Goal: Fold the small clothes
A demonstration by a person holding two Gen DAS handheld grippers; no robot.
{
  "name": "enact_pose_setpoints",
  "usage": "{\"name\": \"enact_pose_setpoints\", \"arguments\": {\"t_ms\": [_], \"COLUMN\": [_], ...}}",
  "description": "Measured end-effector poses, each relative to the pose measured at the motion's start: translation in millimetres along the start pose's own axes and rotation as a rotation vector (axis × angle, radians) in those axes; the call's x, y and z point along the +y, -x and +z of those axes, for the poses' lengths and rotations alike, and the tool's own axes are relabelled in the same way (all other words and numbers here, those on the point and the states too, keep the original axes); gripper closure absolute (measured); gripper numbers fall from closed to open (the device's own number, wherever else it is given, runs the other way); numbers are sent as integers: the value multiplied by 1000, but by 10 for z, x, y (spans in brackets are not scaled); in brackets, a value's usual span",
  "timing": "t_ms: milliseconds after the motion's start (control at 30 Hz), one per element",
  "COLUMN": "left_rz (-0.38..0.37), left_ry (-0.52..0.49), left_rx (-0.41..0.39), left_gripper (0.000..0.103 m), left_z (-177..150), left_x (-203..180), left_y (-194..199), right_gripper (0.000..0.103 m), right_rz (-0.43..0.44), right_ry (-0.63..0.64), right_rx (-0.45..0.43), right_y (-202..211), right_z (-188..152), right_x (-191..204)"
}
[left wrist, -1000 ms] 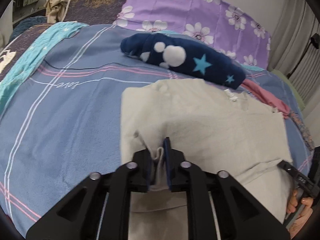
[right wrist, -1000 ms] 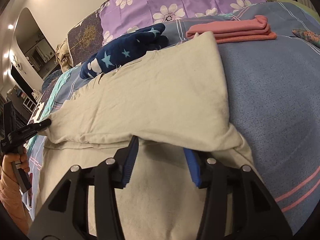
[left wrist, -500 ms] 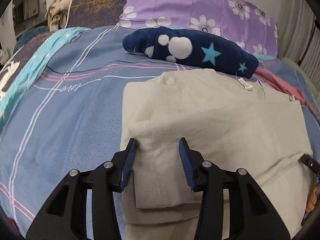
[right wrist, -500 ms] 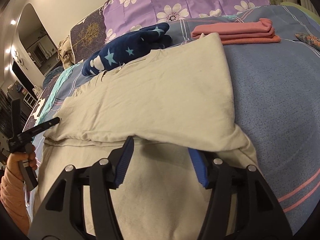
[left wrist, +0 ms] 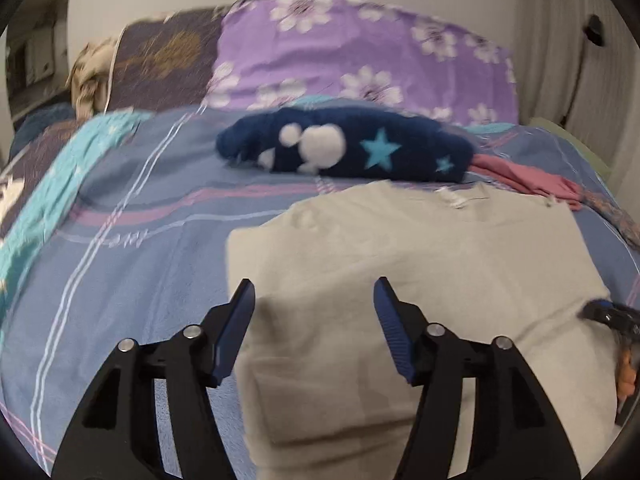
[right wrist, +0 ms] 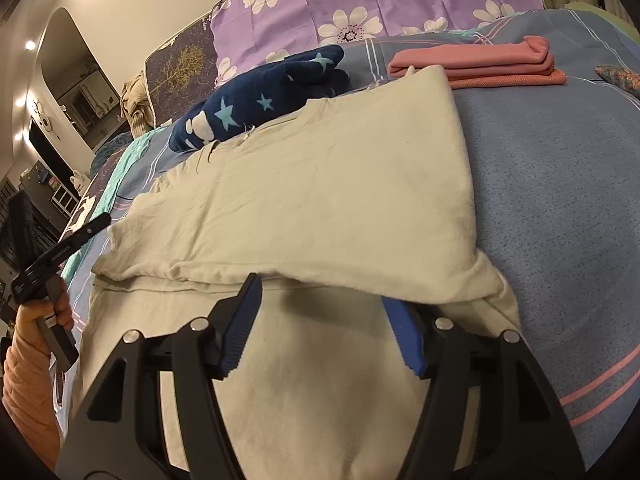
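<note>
A beige garment (left wrist: 400, 264) lies on the blue striped bed, its near part folded over onto itself. It also shows in the right wrist view (right wrist: 320, 200), with the folded flap's edge just ahead of the fingers. My left gripper (left wrist: 314, 292) is open and empty, raised over the garment's left edge. My right gripper (right wrist: 324, 296) is open and empty, low over the lower layer, its right fingertip tucked under the flap's edge. The left gripper also shows at the far left of the right wrist view (right wrist: 60, 248).
A navy garment with stars and white spots (left wrist: 344, 150) lies behind the beige one, also in the right wrist view (right wrist: 256, 100). Folded pink clothes (right wrist: 476, 60) sit at the back right. A purple flowered pillow (left wrist: 360, 64) stands at the bed's head.
My left gripper let go of the beige fabric, opened wide and lifted back. My right gripper stayed open and barely moved.
</note>
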State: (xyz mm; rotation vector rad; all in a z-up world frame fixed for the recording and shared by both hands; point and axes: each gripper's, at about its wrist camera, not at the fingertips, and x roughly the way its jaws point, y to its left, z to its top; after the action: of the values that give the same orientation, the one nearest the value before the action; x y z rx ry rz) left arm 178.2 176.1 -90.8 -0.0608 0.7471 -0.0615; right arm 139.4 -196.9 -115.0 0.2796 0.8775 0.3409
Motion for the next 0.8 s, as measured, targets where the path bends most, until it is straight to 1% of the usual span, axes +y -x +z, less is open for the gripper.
{"name": "enact_pose_setpoints", "arguments": {"t_ms": [67, 100, 133, 167, 267, 333, 400, 433, 467, 500, 533, 567, 633, 667, 700, 733, 767, 800], "left_rz": [2, -9, -20, -34, -45, -51, -43, -22, 2, 50, 115, 210, 423, 467, 468, 441, 406, 382], "left_ry": [10, -2, -20, -46, -147, -243, -328, -388, -431, -469, -488, -508, -545, -533, -486, -444, -401, -375], "left_rx": [45, 65, 70, 60, -67, -154, -195, -209, -212, -202, -187, -164, -94, -64, -44, -47, -62, -78], "left_gripper": [43, 50, 78, 85, 86, 86, 86, 86, 86, 85, 82, 76, 73, 73, 73, 72, 68, 67], "left_z": [2, -3, -5, -10, -35, -77, -120, -157, -189, -220, -232, -254, -321, -347, -362, -363, -361, -359], "left_x": [69, 67, 40, -6, -256, -467, -623, -704, -746, -769, -755, -703, -531, -435, -326, -277, -244, -233], "left_y": [-141, -190, -205, -175, 109, 329, 422, 448, 436, 373, 287, 174, -78, -136, -133, -88, -13, 53], "right_gripper": [40, 40, 40, 40, 39, 38, 38, 38, 38, 38, 38, 38, 38, 38, 38, 37, 37, 37], "right_rz": [1, 2, 3, 5, 12, 13, 13, 14, 14, 16, 18, 20, 21, 22, 24, 25, 27, 27], "right_ry": [-1, -2, -2, -3, -6, -5, -4, -4, -5, -6, -7, -8, -9, -10, -10, -11, -12, -11], "right_rx": [0, 0, 0, 0, 0, 0, 1, 0, 0, -1, -1, -1, -2, -2, -2, -2, -2, -1], "right_y": [-2, -3, -3, -1, 1, 0, 1, 1, 1, 4, 5, 4, 7, 5, 6, 6, 4, 2], "right_z": [0, 2, 2, 5, 6, 5, 3, 1, 1, 2, 0, -2, -5, -3, -3, -6, -6, -6], "right_x": [3, 3, 4, -3, -16, -16, -10, -9, -9, -11, -11, -13, -13, -17, -18, -21, -22, -20]}}
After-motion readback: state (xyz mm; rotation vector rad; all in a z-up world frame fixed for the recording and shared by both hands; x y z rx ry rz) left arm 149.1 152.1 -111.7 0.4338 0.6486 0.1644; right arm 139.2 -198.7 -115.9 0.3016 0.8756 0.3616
